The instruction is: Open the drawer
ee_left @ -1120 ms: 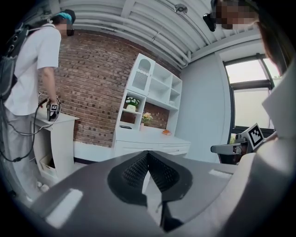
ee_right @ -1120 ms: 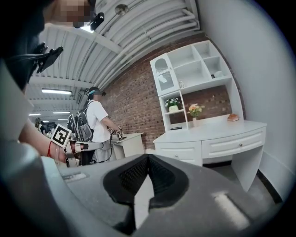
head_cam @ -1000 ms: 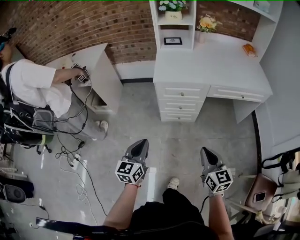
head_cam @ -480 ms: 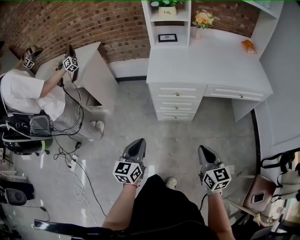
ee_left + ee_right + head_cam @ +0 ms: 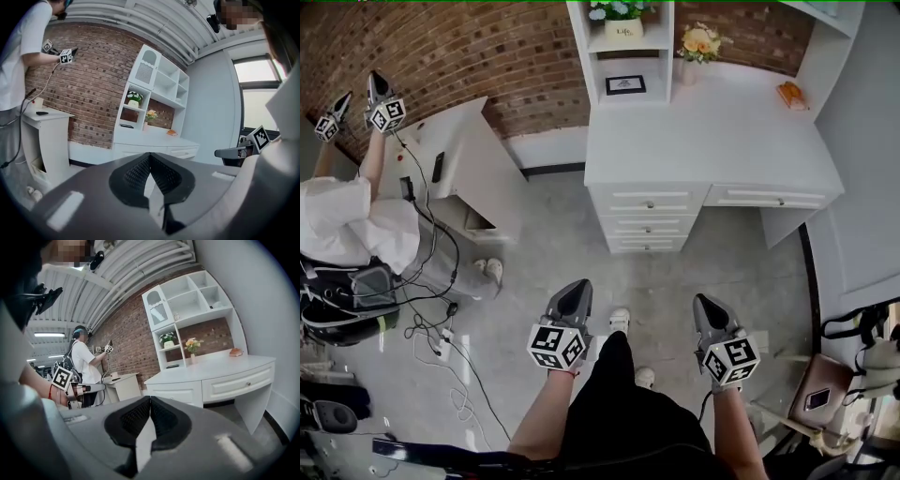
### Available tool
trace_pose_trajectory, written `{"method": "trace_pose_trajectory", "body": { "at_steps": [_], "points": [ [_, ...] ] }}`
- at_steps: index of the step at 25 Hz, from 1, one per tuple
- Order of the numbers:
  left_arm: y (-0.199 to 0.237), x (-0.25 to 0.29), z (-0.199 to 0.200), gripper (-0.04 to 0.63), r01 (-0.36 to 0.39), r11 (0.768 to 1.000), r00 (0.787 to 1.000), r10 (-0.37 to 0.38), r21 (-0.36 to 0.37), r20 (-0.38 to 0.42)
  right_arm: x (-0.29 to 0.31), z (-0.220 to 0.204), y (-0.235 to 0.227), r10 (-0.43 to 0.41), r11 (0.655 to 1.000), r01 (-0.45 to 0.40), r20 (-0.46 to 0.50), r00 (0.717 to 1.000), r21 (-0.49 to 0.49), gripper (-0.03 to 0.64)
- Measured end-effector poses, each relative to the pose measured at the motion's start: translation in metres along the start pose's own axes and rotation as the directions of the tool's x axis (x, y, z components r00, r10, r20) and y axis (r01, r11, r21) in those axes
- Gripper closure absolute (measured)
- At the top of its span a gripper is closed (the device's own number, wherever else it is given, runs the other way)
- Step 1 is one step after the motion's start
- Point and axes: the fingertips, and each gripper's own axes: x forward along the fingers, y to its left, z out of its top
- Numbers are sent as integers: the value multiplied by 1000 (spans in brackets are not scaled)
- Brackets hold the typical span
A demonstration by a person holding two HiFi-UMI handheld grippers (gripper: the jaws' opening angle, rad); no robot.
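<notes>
The white desk (image 5: 712, 141) stands ahead against the brick wall. Under its left half is a stack of three shut drawers (image 5: 649, 221), and a wide shut drawer (image 5: 764, 198) sits to their right. Both grippers hang over the grey floor, well short of the desk. My left gripper (image 5: 579, 285) is shut with nothing in it, its tips meeting in the left gripper view (image 5: 150, 153). My right gripper (image 5: 703, 300) is shut and empty too (image 5: 150, 397). From the right gripper view the wide drawer (image 5: 239, 380) and its small knob are in sight.
Another person (image 5: 347, 225) stands at the left beside a small white table (image 5: 459, 159), holding two grippers up. Cables (image 5: 441, 319) trail on the floor there. A shelf unit (image 5: 623, 47) with flowers tops the desk. A chair (image 5: 825, 384) is at lower right.
The desk has drawn nearer as I stepped forward; both grippers went with me. The other person raised their grippers from the small table up toward the brick wall.
</notes>
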Motion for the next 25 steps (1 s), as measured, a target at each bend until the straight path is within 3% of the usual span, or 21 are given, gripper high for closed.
{"method": "trace_pose_trajectory", "body": {
  "at_steps": [13,25],
  "points": [
    [46,97,9,592,58,998,998,-58,0,-32,94,-3,-31,-46,998,48,-64,997,33,614],
    [88,163,-21,592,74,996,996,-76,-44,-46,175,-28,-54,-35,998,40,-114,993,48,614]
  ]
}}
